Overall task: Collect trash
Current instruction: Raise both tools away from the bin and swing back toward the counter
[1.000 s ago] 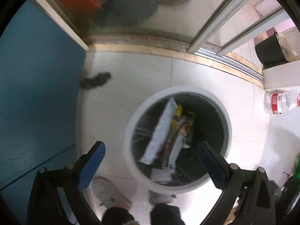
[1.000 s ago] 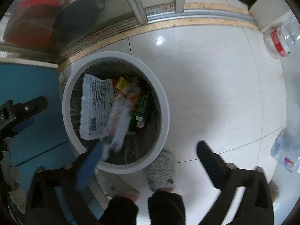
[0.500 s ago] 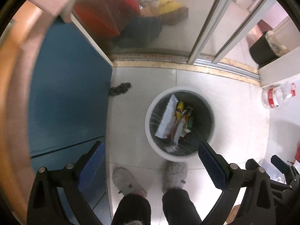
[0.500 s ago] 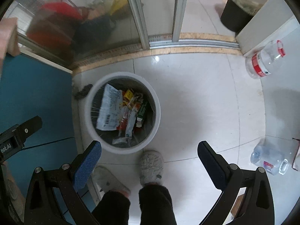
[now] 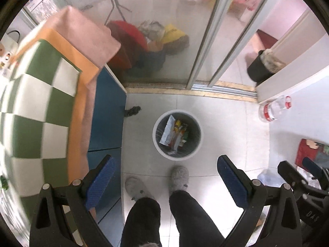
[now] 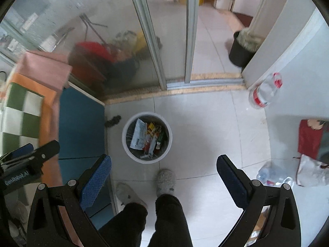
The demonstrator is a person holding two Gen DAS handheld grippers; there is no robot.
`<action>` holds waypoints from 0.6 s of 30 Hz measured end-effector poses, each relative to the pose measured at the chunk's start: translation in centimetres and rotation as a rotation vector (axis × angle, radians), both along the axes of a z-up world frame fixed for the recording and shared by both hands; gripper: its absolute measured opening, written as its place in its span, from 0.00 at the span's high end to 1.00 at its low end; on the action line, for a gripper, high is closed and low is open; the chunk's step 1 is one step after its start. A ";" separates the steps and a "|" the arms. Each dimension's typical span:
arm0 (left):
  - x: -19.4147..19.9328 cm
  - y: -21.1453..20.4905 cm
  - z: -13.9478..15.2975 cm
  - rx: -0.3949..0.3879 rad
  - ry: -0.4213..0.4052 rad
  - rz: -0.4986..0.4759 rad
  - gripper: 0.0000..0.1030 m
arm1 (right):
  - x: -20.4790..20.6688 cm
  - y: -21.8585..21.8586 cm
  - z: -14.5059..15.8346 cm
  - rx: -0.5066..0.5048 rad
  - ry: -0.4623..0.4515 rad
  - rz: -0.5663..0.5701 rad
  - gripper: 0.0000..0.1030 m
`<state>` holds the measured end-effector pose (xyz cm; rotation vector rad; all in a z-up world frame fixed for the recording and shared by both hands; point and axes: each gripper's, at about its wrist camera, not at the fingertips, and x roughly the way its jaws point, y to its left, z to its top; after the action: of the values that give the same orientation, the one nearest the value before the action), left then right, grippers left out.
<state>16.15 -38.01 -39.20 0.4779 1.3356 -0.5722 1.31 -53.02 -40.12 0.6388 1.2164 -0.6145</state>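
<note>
Both the left tool [image 5: 164, 177] and right tool [image 6: 163, 176] are held apart, empty, high above the bin [image 6: 147, 137]; wrappers dropped from there could be scattered beside it.

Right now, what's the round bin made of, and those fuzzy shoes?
The bin looks like plastic: a smooth, pale, moulded rim, with a thin, wrinkly dark liner inside, probably a plastic bag. The slippers look like soft grey plush, since their surface is fuzzy and matte. I can't tell what their soles are.
</note>
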 end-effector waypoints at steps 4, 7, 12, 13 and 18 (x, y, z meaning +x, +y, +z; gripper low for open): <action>-0.4 1.5 4.3 -0.045 0.007 0.006 0.02 | -0.7 1.0 5.1 -0.022 -0.011 0.012 0.00; -0.3 2.6 6.7 -0.061 -0.005 0.010 0.02 | -0.7 2.0 7.7 -0.017 -0.026 0.012 0.00; 1.4 5.6 11.7 -0.061 -0.115 0.068 0.02 | 1.1 4.6 11.6 0.036 -0.102 0.039 0.00; 1.8 6.5 12.8 -0.072 -0.139 0.085 0.02 | 2.2 5.4 12.4 0.035 -0.113 0.063 0.00; 6.5 14.8 17.3 -0.090 -0.259 0.263 0.02 | 9.2 10.7 15.3 0.054 -0.164 0.210 0.00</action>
<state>22.62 -23.23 -21.88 0.2853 1.0978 -0.3373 10.49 -42.31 -24.79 0.5859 1.1315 -0.3471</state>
